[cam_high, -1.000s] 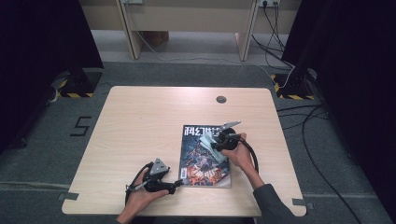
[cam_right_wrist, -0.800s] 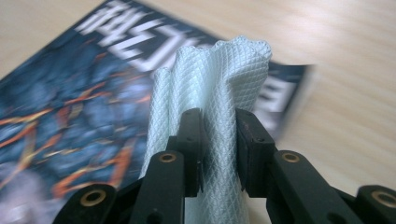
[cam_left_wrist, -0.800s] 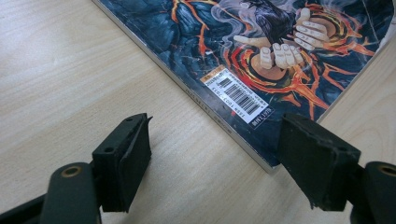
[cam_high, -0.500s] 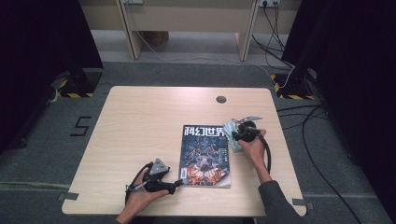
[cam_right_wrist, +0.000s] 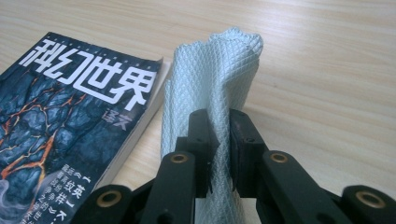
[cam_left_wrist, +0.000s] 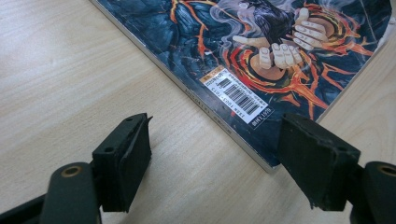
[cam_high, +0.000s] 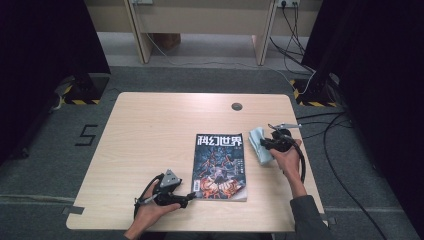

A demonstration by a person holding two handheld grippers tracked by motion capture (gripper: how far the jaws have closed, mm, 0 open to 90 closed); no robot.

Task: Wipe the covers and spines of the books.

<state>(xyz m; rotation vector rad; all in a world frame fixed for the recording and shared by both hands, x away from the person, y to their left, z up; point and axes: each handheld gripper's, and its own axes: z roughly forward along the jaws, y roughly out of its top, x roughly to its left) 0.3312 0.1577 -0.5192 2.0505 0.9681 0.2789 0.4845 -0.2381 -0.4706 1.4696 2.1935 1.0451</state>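
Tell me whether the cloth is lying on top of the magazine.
No, the cloth sits on the table just right of the magazine, pinched by the right gripper.

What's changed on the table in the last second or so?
The right gripper slid off the magazine to the table on its right, its jaws just closing on the pale blue cloth, now pinched between them. The left gripper, open by the magazine's lower left corner, and the magazine itself stayed put.
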